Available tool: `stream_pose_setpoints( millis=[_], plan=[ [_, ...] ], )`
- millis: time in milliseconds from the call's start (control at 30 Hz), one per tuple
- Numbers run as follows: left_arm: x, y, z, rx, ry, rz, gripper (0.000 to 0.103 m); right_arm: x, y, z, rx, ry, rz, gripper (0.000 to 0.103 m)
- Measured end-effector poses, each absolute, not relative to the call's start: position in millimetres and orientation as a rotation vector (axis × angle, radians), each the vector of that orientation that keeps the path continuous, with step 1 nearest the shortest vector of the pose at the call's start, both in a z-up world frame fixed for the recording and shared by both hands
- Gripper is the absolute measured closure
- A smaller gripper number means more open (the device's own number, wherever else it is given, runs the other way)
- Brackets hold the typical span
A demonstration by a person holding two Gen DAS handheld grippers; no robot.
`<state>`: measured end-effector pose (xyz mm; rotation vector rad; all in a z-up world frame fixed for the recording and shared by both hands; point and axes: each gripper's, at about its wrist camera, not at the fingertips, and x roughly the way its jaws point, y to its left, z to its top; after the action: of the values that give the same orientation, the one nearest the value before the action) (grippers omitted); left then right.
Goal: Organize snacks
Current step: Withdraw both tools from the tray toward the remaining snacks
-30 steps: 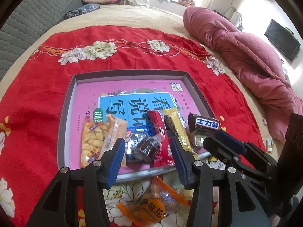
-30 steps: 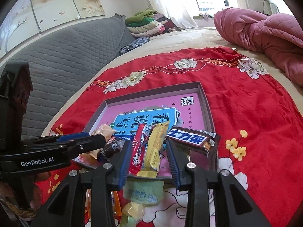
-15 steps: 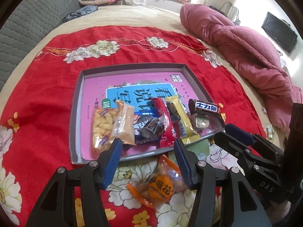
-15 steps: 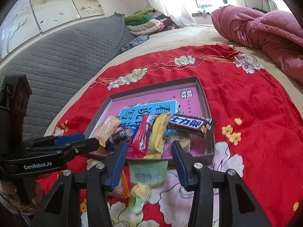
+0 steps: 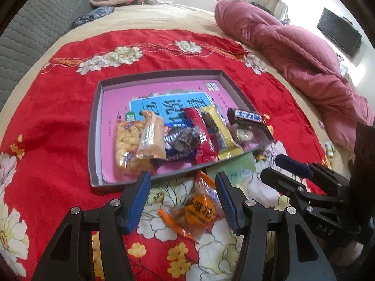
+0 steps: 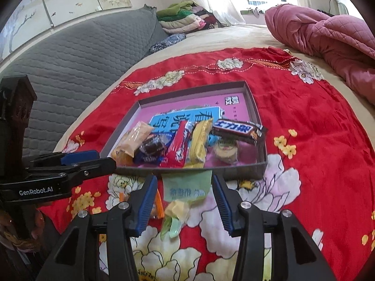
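A grey-rimmed tray (image 5: 96, 126) with a pink floor holds several snacks: a yellow crisp packet (image 5: 127, 145), a tan packet (image 5: 151, 140), a red bar (image 5: 202, 138), a yellow bar (image 5: 220, 133) and a brown chocolate bar (image 5: 246, 118) leaning on the right rim. My left gripper (image 5: 182, 176) is open just short of the tray, over an orange packet (image 5: 199, 208) on the cloth. My right gripper (image 6: 184, 179) is open over a pale green packet (image 6: 185, 187) and a yellow-green candy (image 6: 175, 213). Neither gripper's pads touch anything.
The tray (image 6: 234, 171) rests on a red flowered cloth (image 5: 46, 128) spread over a bed. A pink quilt (image 5: 293, 53) is heaped at the right. A grey padded headboard (image 6: 70, 65) runs along the left. Folded clothes (image 6: 182, 16) lie at the back.
Both grippers have drawn back from the tray toward the near side and their jaws have widened. The orange and green packets on the cloth now lie between the fingers.
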<state>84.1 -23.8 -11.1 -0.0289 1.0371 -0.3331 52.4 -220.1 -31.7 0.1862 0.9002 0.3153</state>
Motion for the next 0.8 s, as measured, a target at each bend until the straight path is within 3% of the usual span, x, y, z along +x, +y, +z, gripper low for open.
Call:
stream_pose_setpoints(
  millis=[800],
  plan=[
    [61, -34, -45, 0.057, 1.118, -0.499, 0.044, 47, -218, -54, 0.213, 1.026, 0.321, 0.054]
  ],
)
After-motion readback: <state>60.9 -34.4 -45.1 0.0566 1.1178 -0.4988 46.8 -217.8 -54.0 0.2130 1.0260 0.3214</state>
